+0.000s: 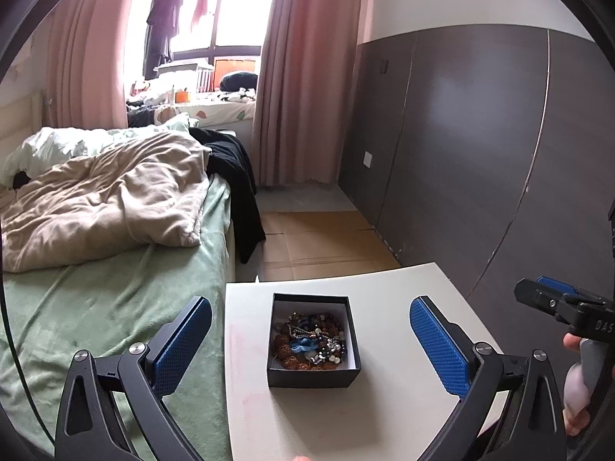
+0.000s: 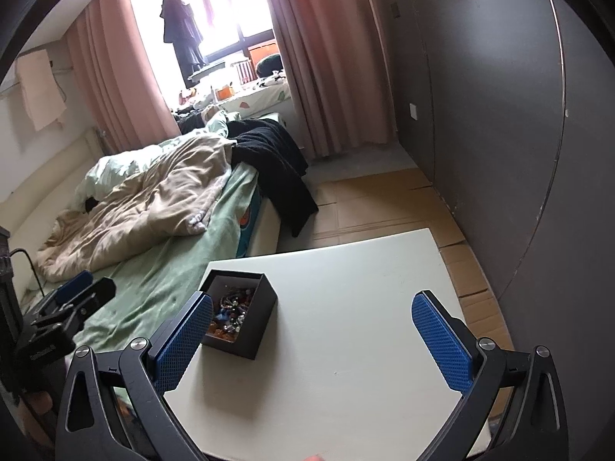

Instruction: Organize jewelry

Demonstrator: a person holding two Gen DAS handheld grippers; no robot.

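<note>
A small black box [image 1: 313,374] with a white lining stands on a white table [image 1: 388,415], heaped with tangled jewelry [image 1: 309,342]: brown beads, chains, a blue piece. My left gripper [image 1: 310,317] is open, hovering just short of the box with its blue pads wide on either side. In the right wrist view the black box [image 2: 253,330] sits at the table's left edge, beads [image 2: 230,311] showing inside. My right gripper [image 2: 312,313] is open and empty over the white table [image 2: 346,345], its left pad close beside the box. Each gripper shows at the edge of the other's view.
A bed [image 1: 115,307] with a green sheet, a beige duvet and black clothing lies left of the table. Dark wall panels [image 1: 480,153] rise on the right. Cardboard sheets [image 1: 319,246] cover the floor beyond the table. Pink curtains frame a bright window.
</note>
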